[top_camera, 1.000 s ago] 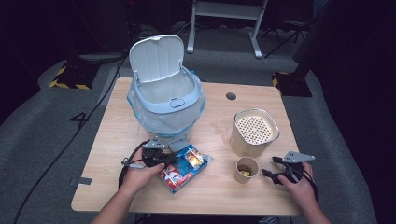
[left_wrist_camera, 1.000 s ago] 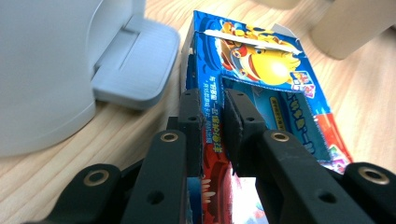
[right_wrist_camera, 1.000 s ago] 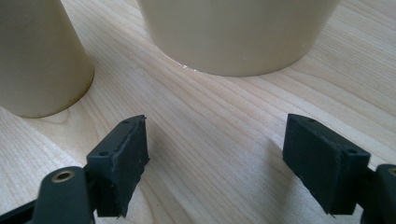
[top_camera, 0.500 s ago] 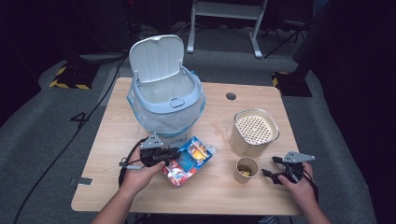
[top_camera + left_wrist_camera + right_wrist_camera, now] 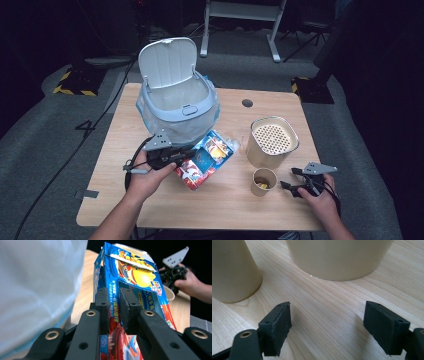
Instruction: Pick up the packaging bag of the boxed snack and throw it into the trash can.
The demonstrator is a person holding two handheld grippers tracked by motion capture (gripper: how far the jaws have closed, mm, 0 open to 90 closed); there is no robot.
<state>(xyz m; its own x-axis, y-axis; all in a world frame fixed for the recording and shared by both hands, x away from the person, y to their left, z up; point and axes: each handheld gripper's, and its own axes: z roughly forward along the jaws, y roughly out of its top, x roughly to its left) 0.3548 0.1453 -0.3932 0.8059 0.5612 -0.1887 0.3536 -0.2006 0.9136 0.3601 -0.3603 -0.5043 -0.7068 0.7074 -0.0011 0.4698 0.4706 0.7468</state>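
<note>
Overhead light falls on the table [image 5: 150,210] while the room around it is dark. The bin bag [image 5: 37,290] is blown out and blurred close up. Soft shadows trail the 2 right-gripper pads [image 5: 277,325].

Black grippers with brass-ringed screw holes, grey three-cornered plates, trailing black cables; bare forearms.

Lower part of the snack box [image 5: 140,290] being covered by the black jaws, bin bag [image 5: 37,290] showing as a pale blur, content of the small cup [image 5: 263,182] too small to tell, both cream containers being cut off in the right gripper view
</note>
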